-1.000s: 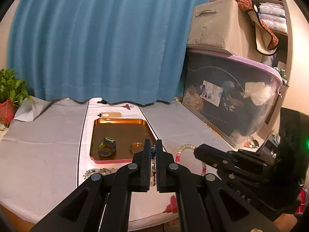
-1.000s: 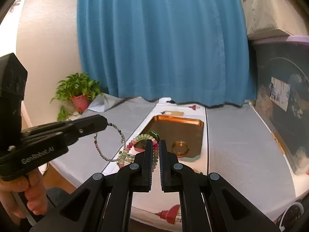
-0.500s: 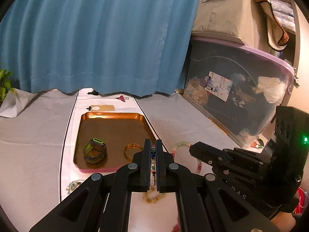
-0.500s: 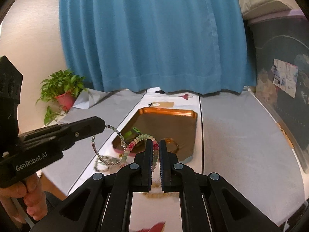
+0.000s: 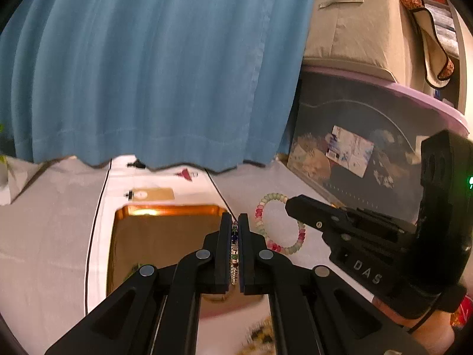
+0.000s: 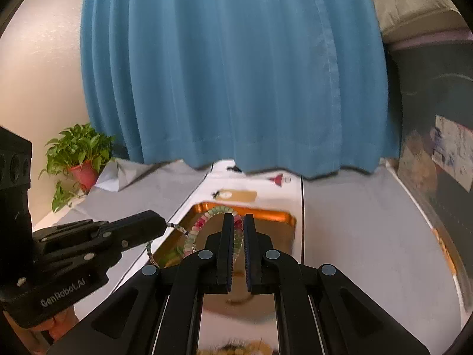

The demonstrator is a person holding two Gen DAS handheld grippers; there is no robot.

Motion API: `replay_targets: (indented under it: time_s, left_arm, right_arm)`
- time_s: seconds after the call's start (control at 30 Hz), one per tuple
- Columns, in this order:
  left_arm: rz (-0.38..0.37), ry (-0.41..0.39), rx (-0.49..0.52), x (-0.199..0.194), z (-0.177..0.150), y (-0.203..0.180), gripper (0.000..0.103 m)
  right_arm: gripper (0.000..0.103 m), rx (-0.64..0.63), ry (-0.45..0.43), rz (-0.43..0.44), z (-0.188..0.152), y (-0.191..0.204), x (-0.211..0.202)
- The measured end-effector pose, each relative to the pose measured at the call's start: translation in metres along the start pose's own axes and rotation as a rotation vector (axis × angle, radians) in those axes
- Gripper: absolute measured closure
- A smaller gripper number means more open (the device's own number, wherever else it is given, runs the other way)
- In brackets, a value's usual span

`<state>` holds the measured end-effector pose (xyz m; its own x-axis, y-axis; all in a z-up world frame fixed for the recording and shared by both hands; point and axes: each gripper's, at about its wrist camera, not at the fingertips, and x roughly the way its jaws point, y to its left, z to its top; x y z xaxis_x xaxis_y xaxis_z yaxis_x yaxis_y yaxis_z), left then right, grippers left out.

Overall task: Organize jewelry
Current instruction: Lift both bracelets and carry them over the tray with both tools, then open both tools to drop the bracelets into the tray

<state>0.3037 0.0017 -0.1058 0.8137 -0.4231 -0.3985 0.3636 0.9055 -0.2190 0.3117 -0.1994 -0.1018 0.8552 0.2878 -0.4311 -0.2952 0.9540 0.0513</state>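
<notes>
My left gripper is shut on a thin multicolour bead bracelet, held above the near part of the copper tray. In the right wrist view that bracelet hangs from the left gripper's tip. My right gripper is shut on a pink, green and white bead bracelet, held over the tray. The same bracelet hangs from the right gripper's tip in the left wrist view. The tray's contents are mostly hidden behind the fingers.
A blue curtain hangs behind the cloth-covered table. A lidded storage bin with a fabric box on top stands right. A potted plant sits at the left. More beads lie near the table's front.
Both grippers have moved forward and come lower over the tray, each still holding its bracelet. The tray now fills more of both views.
</notes>
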Motion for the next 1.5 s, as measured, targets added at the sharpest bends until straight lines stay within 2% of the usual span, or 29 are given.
replay_targets:
  time_s: [0.1,0.2,0.27,0.4,0.6,0.77,0.83,1.03,1.23,1.3,1.4,1.43,1.5]
  left_arm:
    - [-0.005,-0.035,-0.022,0.003,0.008,0.009,0.101]
    - [-0.01,-0.073,-0.093,0.006,0.009,0.027,0.101]
    - [-0.043,-0.082,-0.137,0.011,0.008,0.038,0.101]
    - [-0.037,-0.088,-0.179,0.025,0.009,0.056,0.101]
    - [0.002,0.014,-0.225,0.064,-0.011,0.079,0.101]
    - [-0.007,0.075,-0.277,0.088,-0.028,0.093,0.101]
    - [0.007,0.112,-0.26,0.098,-0.034,0.092,0.101]
    - [0.11,0.247,-0.194,0.125,-0.055,0.085,0.101]
    - [0.152,0.283,-0.136,0.13,-0.059,0.079,0.101]
    - [0.155,0.32,-0.119,0.135,-0.062,0.077,0.101]
    - [0.162,0.321,-0.108,0.133,-0.062,0.076,0.101]
    - [0.158,0.323,-0.105,0.132,-0.061,0.075,0.098]
    - [0.148,0.329,-0.102,0.13,-0.058,0.072,0.074]
  right_arm:
    - [0.096,-0.013,-0.019,-0.015,0.002,-0.006,0.011]
    - [0.096,0.003,-0.018,-0.019,-0.001,-0.015,0.024]
    - [0.096,0.013,-0.013,-0.021,-0.003,-0.02,0.035]
    - [0.096,0.031,0.016,0.005,-0.007,-0.027,0.059]
    - [0.096,0.044,0.074,0.027,-0.019,-0.03,0.089]
    - [0.096,0.041,0.138,0.013,-0.034,-0.037,0.121]
    - [0.096,0.055,0.164,0.005,-0.041,-0.042,0.132]
    - [0.096,0.029,0.239,-0.025,-0.062,-0.043,0.155]
    - [0.096,0.032,0.275,-0.037,-0.07,-0.048,0.163]
    - [0.096,0.03,0.278,-0.042,-0.071,-0.048,0.162]
    - [0.096,0.021,0.284,-0.037,-0.072,-0.047,0.162]
    - [0.096,0.015,0.286,-0.036,-0.072,-0.046,0.161]
    - [0.094,0.008,0.291,-0.034,-0.07,-0.044,0.16]
